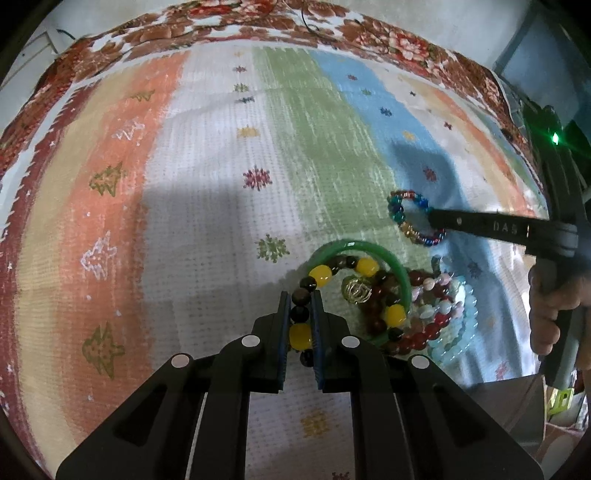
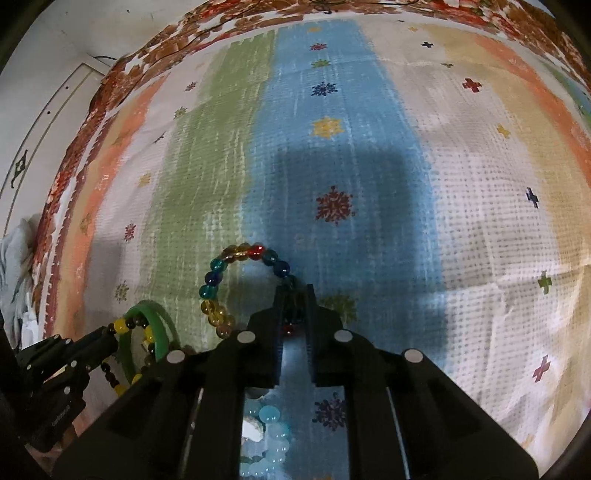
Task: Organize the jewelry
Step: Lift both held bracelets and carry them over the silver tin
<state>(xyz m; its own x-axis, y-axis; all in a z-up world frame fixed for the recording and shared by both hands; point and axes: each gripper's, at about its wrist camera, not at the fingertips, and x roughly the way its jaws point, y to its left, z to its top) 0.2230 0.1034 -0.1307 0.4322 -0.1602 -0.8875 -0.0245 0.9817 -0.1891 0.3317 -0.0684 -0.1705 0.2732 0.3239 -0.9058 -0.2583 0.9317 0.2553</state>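
My left gripper is shut on a bracelet of yellow and dark brown beads, at the near edge of a pile of jewelry. The pile holds a green bangle, a dark red bead bracelet, pale blue bead bracelets and a gold wire ball. My right gripper is shut on a multicoloured glass-bead bracelet, held a little beyond the pile; it also shows in the left wrist view. The left gripper and green bangle show at lower left of the right wrist view.
A striped woven cloth with small snowflake and tree motifs covers the surface, over a floral-bordered sheet. Pale blue beads lie under my right gripper. A hand holds the right gripper's handle at the right edge.
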